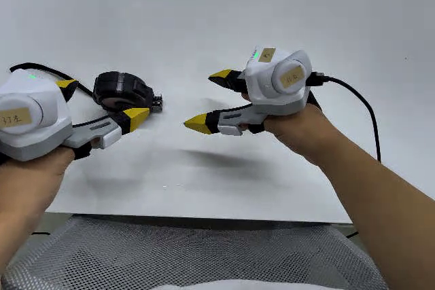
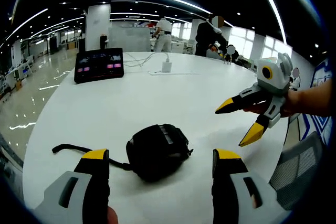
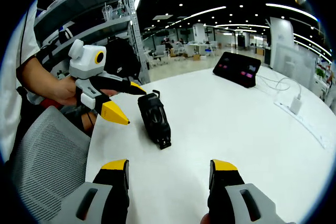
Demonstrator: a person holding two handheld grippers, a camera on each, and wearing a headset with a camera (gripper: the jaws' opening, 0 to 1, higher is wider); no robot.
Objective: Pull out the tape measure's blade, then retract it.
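Two hand-held grippers up, white-and-grey bodies, black jaws with yellow tips. Nearest in head view: grey mesh chair back (image 1: 204,249), just this side of the table edge. Next, left hand (image 1: 27,181) and right hand (image 1: 299,130), one gripper each.

Left gripper (image 1: 105,100): jaws spread wide, low over the table, straddling the black round tape measure (image 1: 122,91) from the near side. In left gripper view, case just past the two tips and between them, gap showing on both sides. In head view, lower tip overlapping the case edge, so contact not confirmable.

Right gripper (image 1: 199,100): jaws spread wide, clear above the table with its shadow (image 1: 217,157) below. Tips pointing at the tape measure, well apart from it. Black cable (image 1: 360,110) off its back end.

Tape measure resting on the white table (image 1: 204,32), left of centre in head view. Grey band across the case, small metal end hook (image 1: 156,104) at the case mouth, facing the right gripper. Thin black strap (image 2: 68,149) trailing off the case, away from the right gripper.

Farther back on the table: black tablet with lit screen (image 2: 98,64), then white charger block (image 2: 167,66) with white cord. Beyond the table: people standing (image 2: 210,32), and metal shelving (image 3: 105,3) in right gripper view.
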